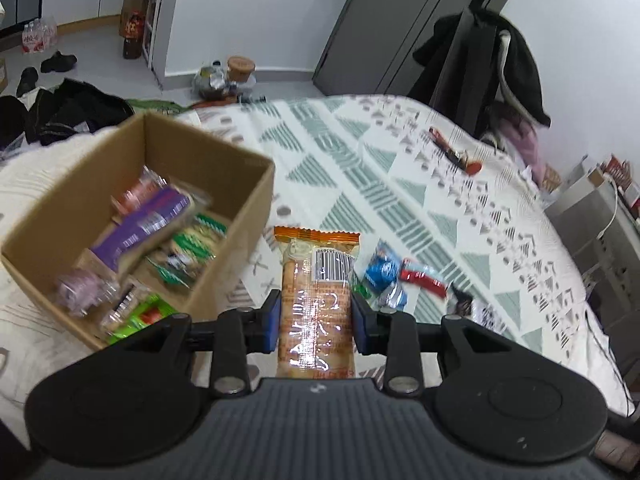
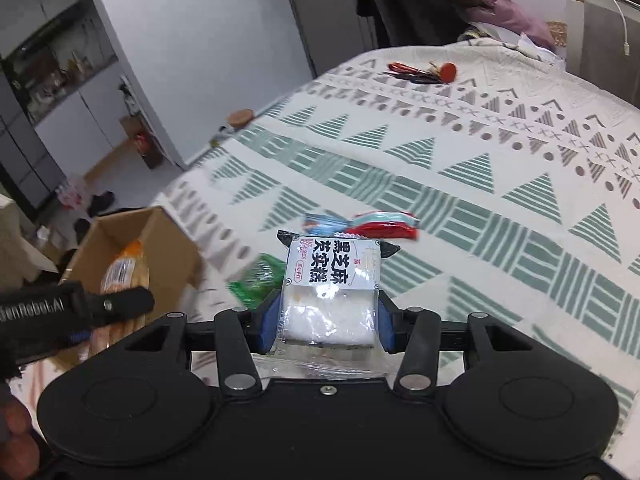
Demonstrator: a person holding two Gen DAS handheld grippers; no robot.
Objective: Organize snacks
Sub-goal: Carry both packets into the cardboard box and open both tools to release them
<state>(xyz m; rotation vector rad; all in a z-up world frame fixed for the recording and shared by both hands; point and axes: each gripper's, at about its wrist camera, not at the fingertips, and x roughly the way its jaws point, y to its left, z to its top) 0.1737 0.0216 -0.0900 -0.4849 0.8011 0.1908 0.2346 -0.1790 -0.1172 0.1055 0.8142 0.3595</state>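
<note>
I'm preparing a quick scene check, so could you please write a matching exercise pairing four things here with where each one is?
Things:
1. orange biscuit pack
2. white cake pack
3. purple pack
4. blue wrapper

Places:
A. lying loose on the bedspread
B. inside the cardboard box
C. clamped in the right tool
D. clamped in the left tool

Pairs: 1-D, 2-C, 3-B, 4-A
</note>
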